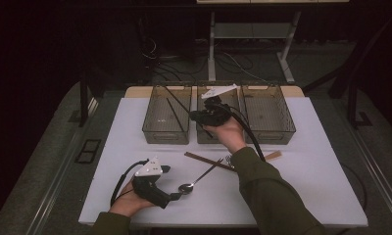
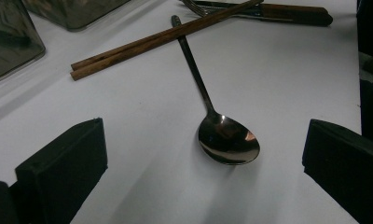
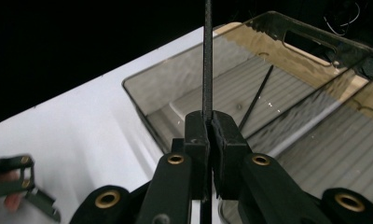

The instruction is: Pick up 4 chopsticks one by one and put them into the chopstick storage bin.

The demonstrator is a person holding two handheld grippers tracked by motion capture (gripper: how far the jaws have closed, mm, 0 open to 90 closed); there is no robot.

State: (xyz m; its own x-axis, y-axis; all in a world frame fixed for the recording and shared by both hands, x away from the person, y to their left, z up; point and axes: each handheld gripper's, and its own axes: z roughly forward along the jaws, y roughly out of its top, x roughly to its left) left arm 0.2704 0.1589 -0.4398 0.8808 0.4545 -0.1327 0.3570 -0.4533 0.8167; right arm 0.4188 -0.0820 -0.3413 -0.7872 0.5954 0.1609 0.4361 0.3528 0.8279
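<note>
The right gripper [image 3: 208, 135] is clenched on a thin black chopstick [image 3: 207, 60], which stands up between its closed jaws above the left bin [image 3: 184, 88] of three clear plastic bins at the far side of the white surface [image 1: 306, 171]. A second black chopstick [image 3: 256, 100] lies slanted inside that same bin. In the high view the right gripper [image 1: 196, 116] sits over the wall between the left bin [image 1: 167, 115] and the middle bin [image 1: 218, 132], with the right bin [image 1: 267, 115] just beside them.

The left gripper [image 2: 203, 172] is released, its jaws spread wide to either side of the bowl of a dark metal spoon [image 2: 229, 140] that lies on the surface nearer the person than the bins. The spoon's handle runs under a pair of brown wooden chopsticks [image 2: 161, 39], and beyond those lies a fork [image 2: 194, 5] with a dark wooden handle.
</note>
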